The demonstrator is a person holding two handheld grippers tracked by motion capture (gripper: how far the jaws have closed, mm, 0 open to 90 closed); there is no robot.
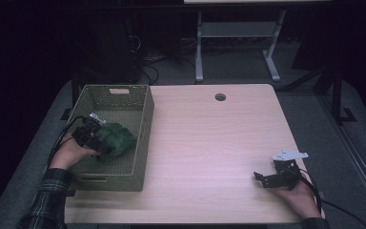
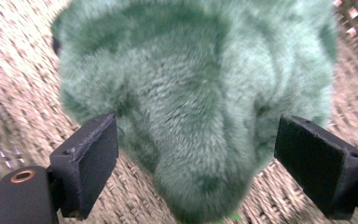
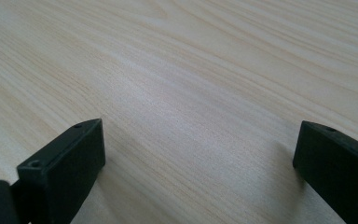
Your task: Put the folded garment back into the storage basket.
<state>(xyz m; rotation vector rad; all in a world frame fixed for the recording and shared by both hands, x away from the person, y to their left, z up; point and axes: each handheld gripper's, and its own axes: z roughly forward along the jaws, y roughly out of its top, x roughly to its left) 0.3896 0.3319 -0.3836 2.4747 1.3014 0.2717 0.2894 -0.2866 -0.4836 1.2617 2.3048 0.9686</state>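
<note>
- Right gripper (image 1: 263, 178): rests near the front right edge of the table (image 1: 209, 143); jaws apart, with bare wood between them in the right gripper view.
- Left gripper (image 1: 106, 147): reaches into the woven basket (image 1: 145, 119); jaws wide apart, flanking the green plush toy (image 2: 200, 102) without pressing it.
- Green plush toy: lies on the basket floor, toward its near half. Judged light, soft, compressible and not fragile; the fur may slip under the pads, so a firm pinch across a thick fold or the bulk of the body would suit best.
- Basket walls: stand around the toy and would obstruct a sideways withdrawal; lifting straight up looks clear.
- Cable hole (image 1: 220, 97): at the far edge, well apart.
</note>
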